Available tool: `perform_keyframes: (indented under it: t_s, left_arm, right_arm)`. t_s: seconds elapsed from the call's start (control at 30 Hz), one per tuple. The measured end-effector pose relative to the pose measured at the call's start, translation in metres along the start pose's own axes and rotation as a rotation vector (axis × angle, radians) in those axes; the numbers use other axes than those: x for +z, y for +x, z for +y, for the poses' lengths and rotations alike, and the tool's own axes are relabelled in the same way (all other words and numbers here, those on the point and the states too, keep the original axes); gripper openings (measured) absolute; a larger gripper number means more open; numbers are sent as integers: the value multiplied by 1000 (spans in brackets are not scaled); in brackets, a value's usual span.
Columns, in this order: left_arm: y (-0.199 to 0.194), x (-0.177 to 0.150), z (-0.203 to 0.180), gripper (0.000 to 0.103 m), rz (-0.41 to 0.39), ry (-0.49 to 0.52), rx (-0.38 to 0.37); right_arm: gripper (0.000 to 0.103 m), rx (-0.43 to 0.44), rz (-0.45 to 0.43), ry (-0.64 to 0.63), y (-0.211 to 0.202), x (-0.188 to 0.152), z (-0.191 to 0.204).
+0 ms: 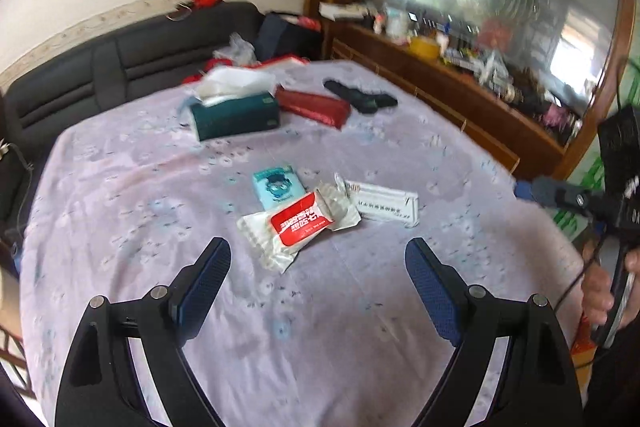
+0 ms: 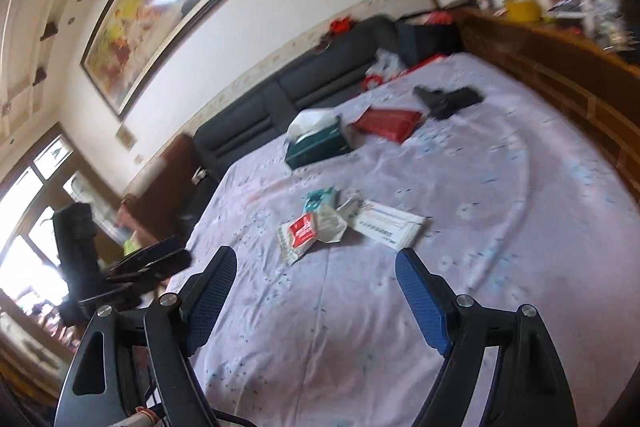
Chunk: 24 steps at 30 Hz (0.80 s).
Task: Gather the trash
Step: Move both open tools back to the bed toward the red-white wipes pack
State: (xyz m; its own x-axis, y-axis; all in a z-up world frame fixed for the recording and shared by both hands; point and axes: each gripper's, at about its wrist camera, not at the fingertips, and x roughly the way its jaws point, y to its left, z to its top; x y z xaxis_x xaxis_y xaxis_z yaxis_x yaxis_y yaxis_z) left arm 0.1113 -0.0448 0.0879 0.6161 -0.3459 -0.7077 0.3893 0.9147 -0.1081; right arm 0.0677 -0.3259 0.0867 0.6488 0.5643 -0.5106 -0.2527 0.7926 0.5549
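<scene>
Trash lies in a small heap mid-bed: a red-and-white wrapper (image 1: 301,223) (image 2: 301,231), a crumpled clear plastic wrapper (image 1: 338,207) (image 2: 330,223), a white printed packet (image 1: 386,207) (image 2: 390,225) and a teal tissue pack (image 1: 277,187) (image 2: 318,197). My left gripper (image 1: 318,259) is open and empty, hovering just short of the heap. My right gripper (image 2: 316,265) is open and empty, a little farther back. The right gripper also shows at the right edge of the left wrist view (image 1: 560,193), and the left gripper at the left of the right wrist view (image 2: 160,259).
The bed has a lilac flowered sheet (image 1: 280,327) (image 2: 480,227). Farther back lie a green tissue box (image 1: 234,113) (image 2: 316,143), a red pouch (image 1: 314,105) (image 2: 388,121) and dark socks (image 1: 360,97) (image 2: 448,99). A dark headboard (image 1: 120,59) stands behind, a cluttered wooden dresser (image 1: 460,79) at right.
</scene>
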Motion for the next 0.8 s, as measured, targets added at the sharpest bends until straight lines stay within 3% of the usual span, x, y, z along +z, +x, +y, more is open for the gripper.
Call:
perform_keyframes:
  t_s: [0.17, 0.47, 0.63, 0.8]
  left_arm:
    - [50, 14, 1, 88, 65, 53, -11]
    - [111, 34, -1, 88, 88, 220, 28]
    - [139, 29, 9, 88, 202, 189, -73]
    - [122, 10, 9, 88, 248, 191, -167]
  right_arm:
    - [85, 0, 84, 22, 59, 19, -23]
    - [85, -8, 188, 153, 140, 37, -75]
    - [85, 19, 204, 199, 167, 46, -83]
    - [85, 28, 251, 192, 184, 47, -85]
